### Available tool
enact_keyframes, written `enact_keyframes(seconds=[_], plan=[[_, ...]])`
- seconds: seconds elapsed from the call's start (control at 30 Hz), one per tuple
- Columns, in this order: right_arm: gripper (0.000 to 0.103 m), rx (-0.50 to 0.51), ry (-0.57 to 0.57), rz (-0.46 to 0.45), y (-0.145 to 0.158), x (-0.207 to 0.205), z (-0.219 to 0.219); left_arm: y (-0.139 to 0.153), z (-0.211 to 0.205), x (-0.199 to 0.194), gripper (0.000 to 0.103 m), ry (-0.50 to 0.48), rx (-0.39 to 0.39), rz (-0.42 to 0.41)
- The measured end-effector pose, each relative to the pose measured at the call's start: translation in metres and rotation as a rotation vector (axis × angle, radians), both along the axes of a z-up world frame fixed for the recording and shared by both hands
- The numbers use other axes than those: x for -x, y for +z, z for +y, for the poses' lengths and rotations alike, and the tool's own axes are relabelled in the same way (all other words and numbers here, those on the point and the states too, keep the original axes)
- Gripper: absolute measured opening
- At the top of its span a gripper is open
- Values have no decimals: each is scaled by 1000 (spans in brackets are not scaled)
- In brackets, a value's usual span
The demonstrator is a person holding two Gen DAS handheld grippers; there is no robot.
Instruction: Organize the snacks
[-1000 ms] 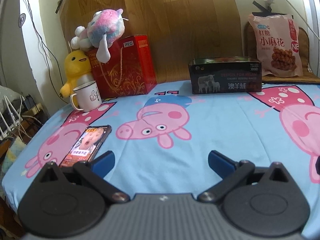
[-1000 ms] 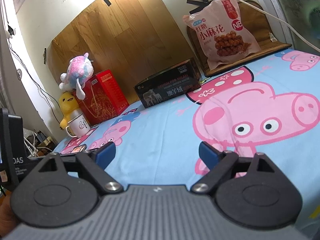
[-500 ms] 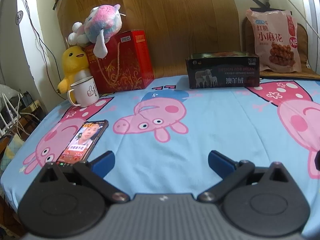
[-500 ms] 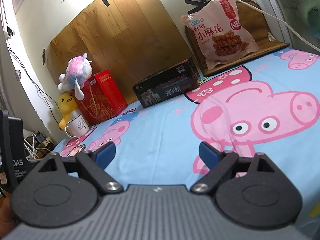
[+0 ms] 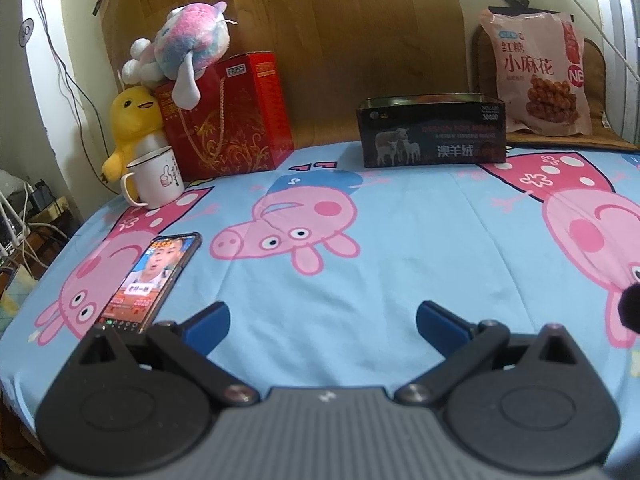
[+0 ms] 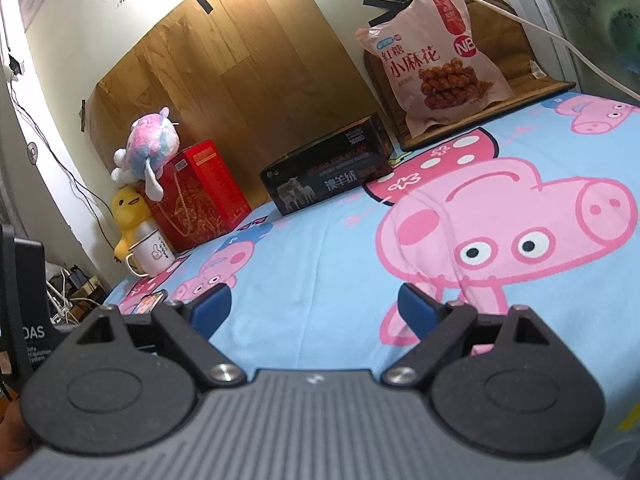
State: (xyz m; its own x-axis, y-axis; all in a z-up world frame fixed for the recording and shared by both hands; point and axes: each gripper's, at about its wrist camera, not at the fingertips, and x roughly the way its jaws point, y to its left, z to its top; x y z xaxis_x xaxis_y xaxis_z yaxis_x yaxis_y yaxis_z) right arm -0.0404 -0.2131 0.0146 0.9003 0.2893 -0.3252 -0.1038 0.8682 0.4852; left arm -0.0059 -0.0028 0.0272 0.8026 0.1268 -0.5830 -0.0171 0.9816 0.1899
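Observation:
A pink snack bag [image 5: 538, 74] leans upright against a wooden board at the far right; it also shows in the right wrist view [image 6: 436, 56]. An open black box [image 5: 434, 130] stands left of it at the back, also in the right wrist view [image 6: 328, 176]. My left gripper [image 5: 322, 326] is open and empty, low over the near part of the bed. My right gripper [image 6: 314, 306] is open and empty, low over the sheet, far from the bag and box.
A phone [image 5: 150, 280] lies just ahead of the left gripper's left finger. A white mug [image 5: 156, 178], a yellow plush duck [image 5: 130, 124], a red gift box [image 5: 228, 118] and a pink plush toy [image 5: 188, 50] stand at the back left. The bed edge with cables is at the left.
Both views shifted slightly: the left camera tilted so the scene sits lower and a little nearer; the right gripper drifted slightly. Both grippers stayed open and empty.

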Motion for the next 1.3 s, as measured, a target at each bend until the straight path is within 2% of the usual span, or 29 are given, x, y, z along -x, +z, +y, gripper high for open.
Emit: enact_keyframes(seconds=[0.3, 0.77, 1.3], plan=[[92, -8, -28, -5, -1, 1, -4, 2, -5, 6, 103, -45, 42, -2], [92, -9, -48, -5, -3, -3, -7, 0, -11, 6, 103, -80, 53, 10], [92, -7, -45, 22, -6, -9, -6, -7, -18, 2, 103, -39, -14, 4]])
